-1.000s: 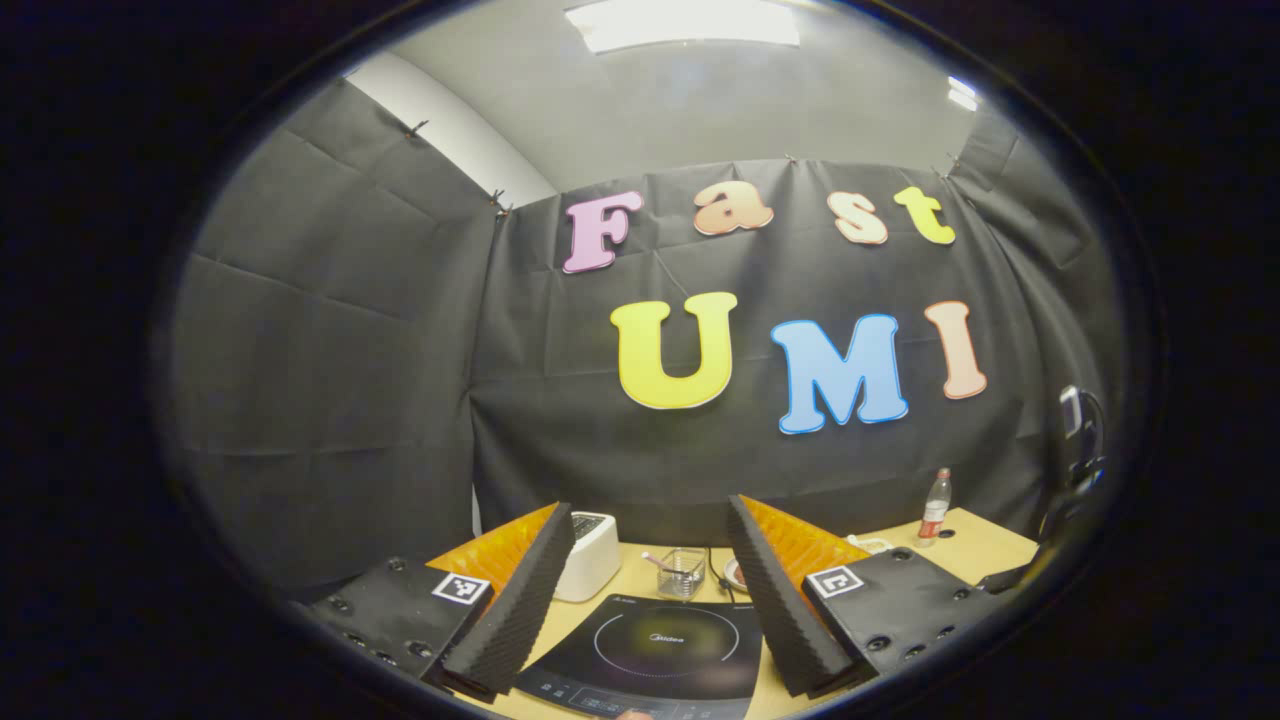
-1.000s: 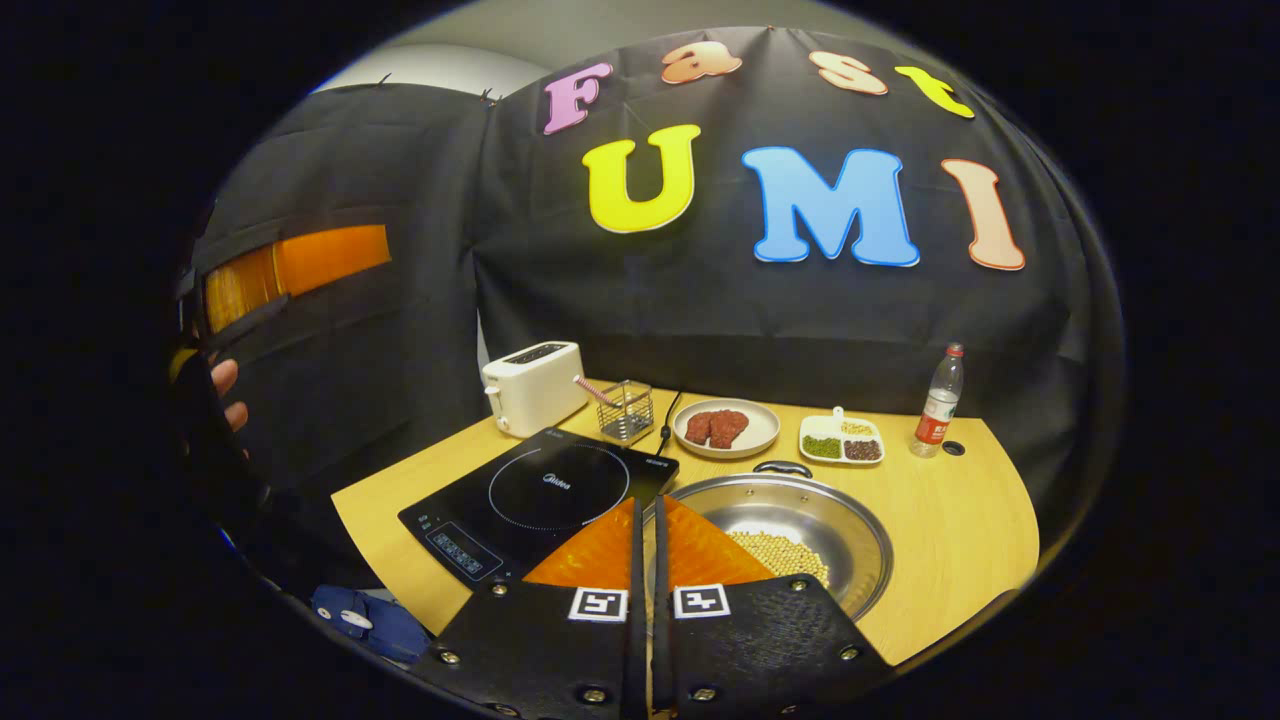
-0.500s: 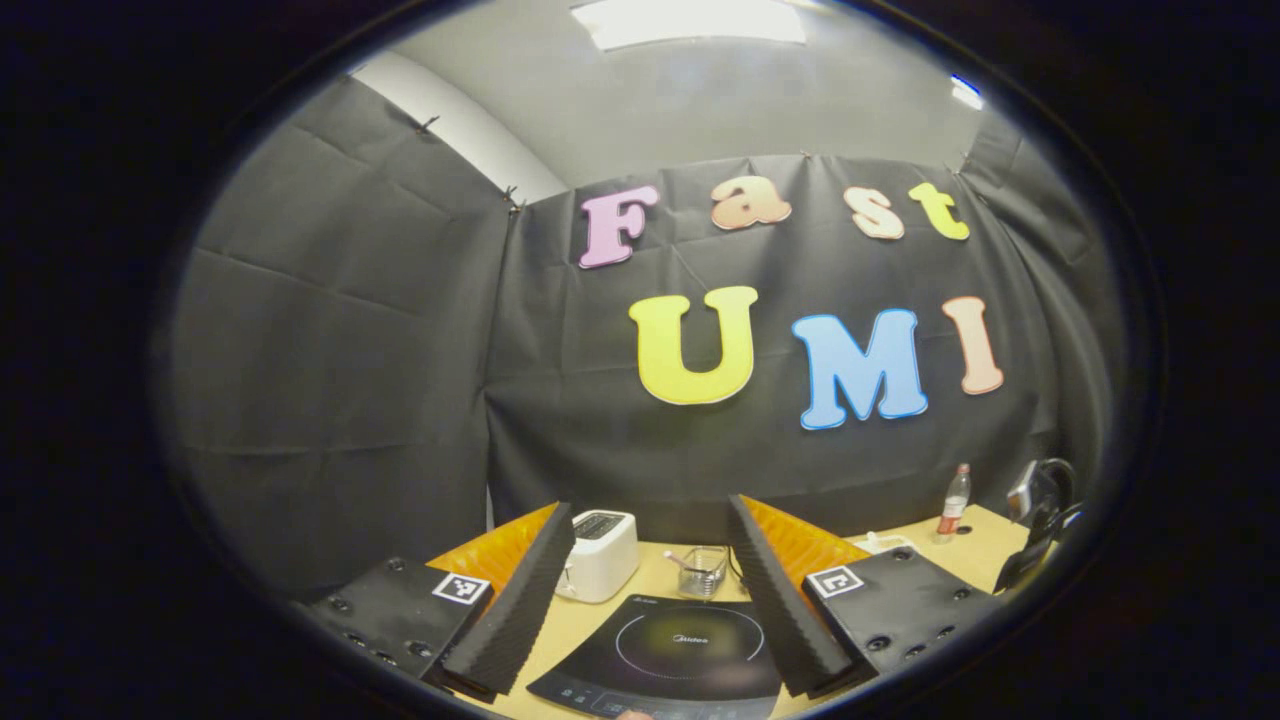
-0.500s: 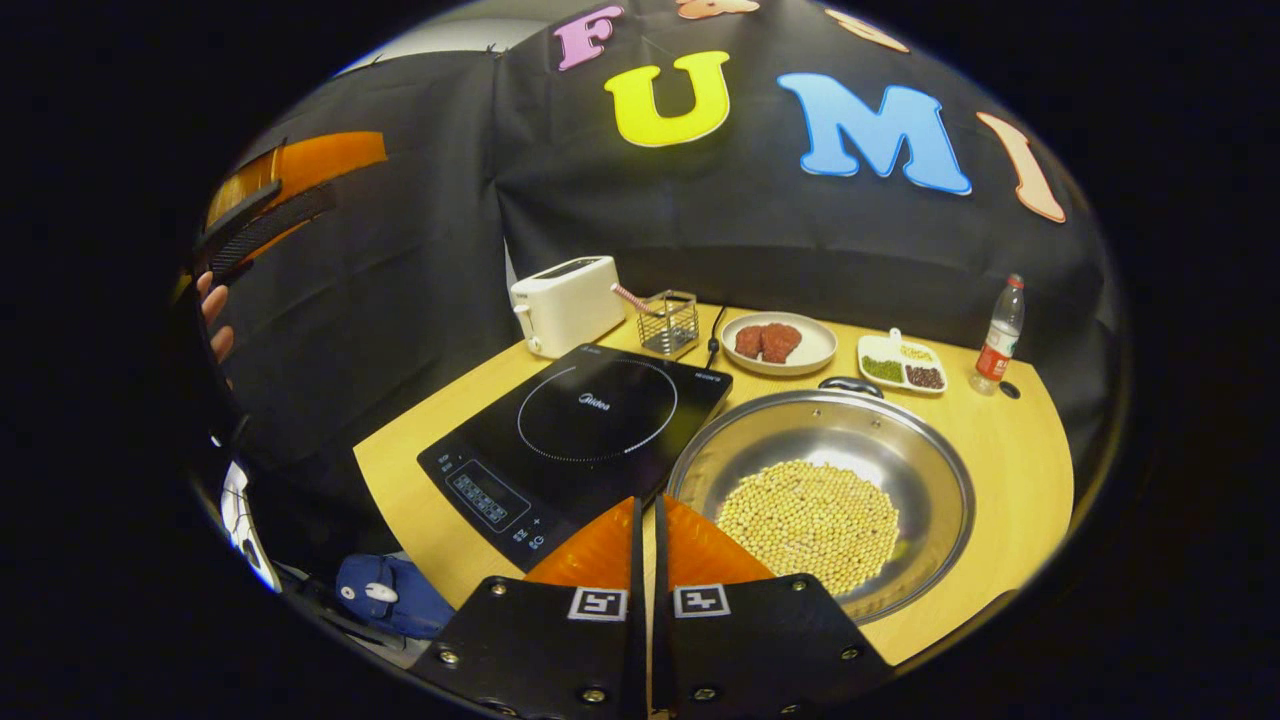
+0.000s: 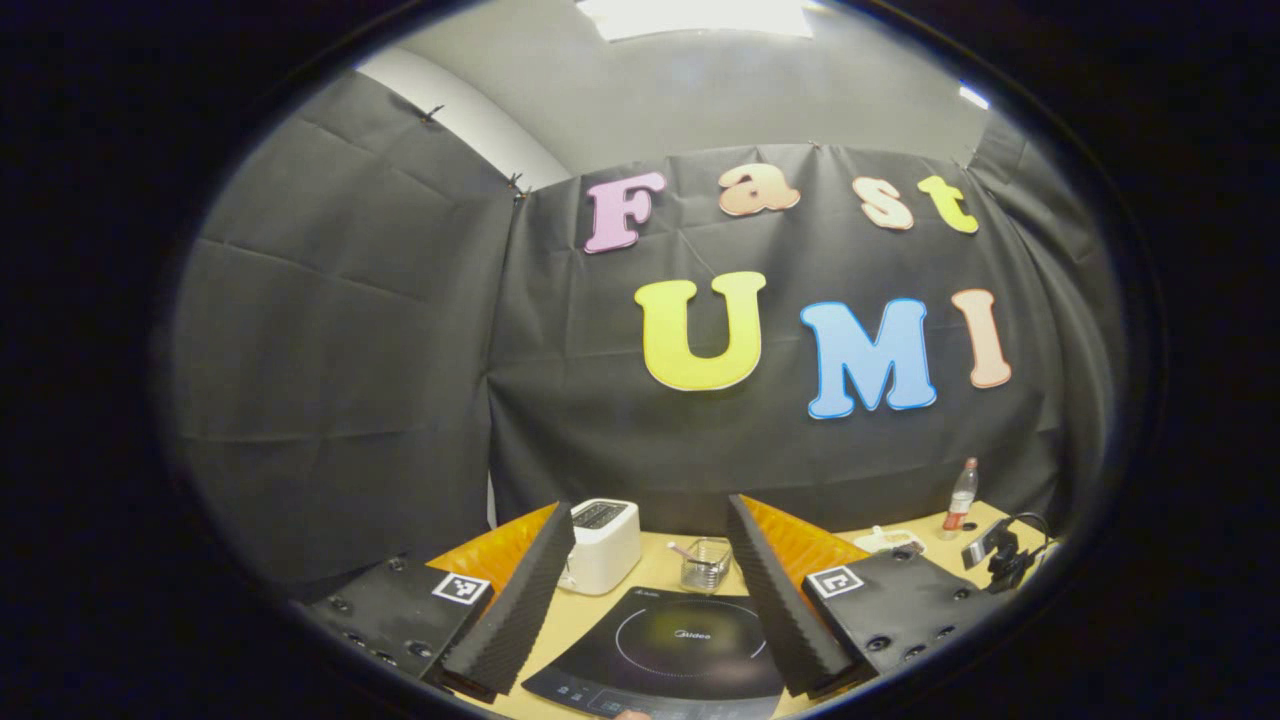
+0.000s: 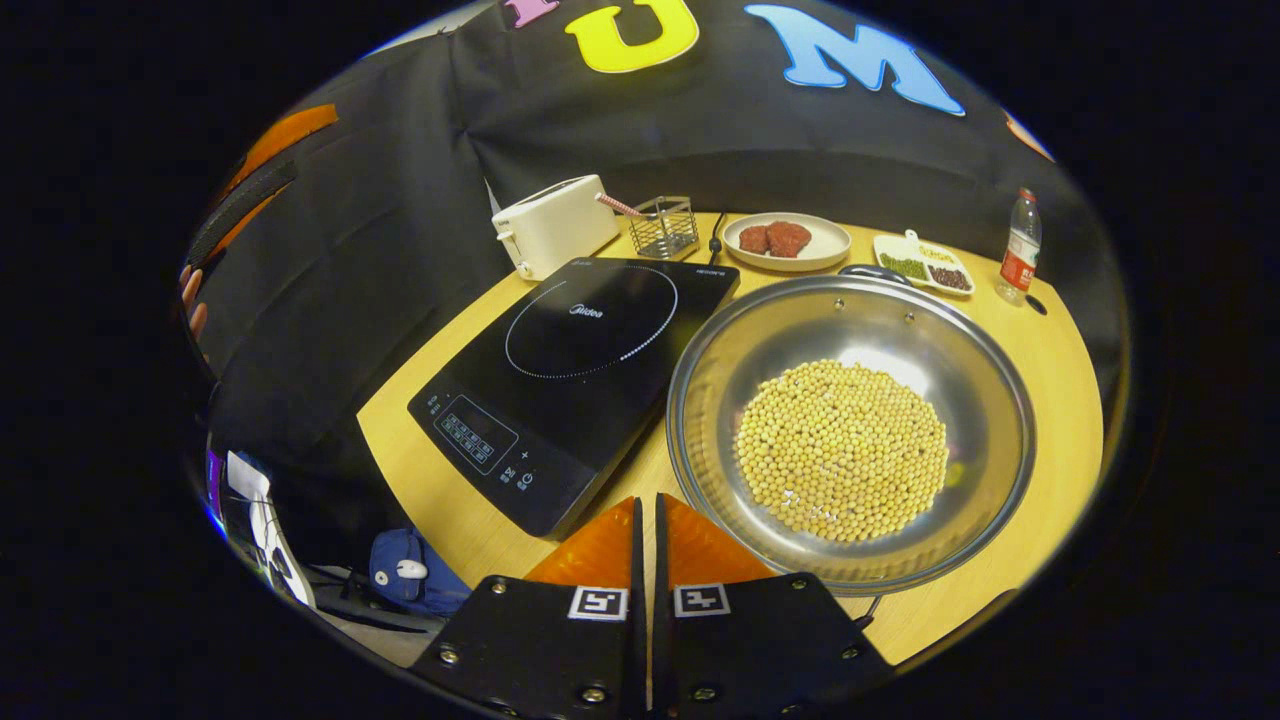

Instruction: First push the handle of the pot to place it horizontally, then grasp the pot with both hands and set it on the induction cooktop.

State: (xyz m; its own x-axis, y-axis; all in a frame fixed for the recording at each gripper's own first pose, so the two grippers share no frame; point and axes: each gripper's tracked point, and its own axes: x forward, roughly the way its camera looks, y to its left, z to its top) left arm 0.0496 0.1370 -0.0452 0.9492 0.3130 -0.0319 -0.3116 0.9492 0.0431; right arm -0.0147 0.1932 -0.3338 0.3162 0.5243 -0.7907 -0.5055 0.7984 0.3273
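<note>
Pushing the handle comes first: right tool (image 6: 646,520), fingers together and empty, hangs over the desk (image 6: 1040,390) at the pot (image 6: 850,430) beside the cooktop (image 6: 580,370); left tool (image 5: 650,590), gaping empty, waits.

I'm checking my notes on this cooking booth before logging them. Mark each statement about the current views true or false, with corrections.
1. The round steel pot holds yellow soybeans. True.
2. The pot sits on the black induction cooktop. False: it rests on the wooden table, beside the cooktop.
3. The right gripper is shut, holding nothing. True.
4. The left gripper is shut. False: its fingers are spread apart.
5. The white toaster stands behind the cooktop. True.
</note>
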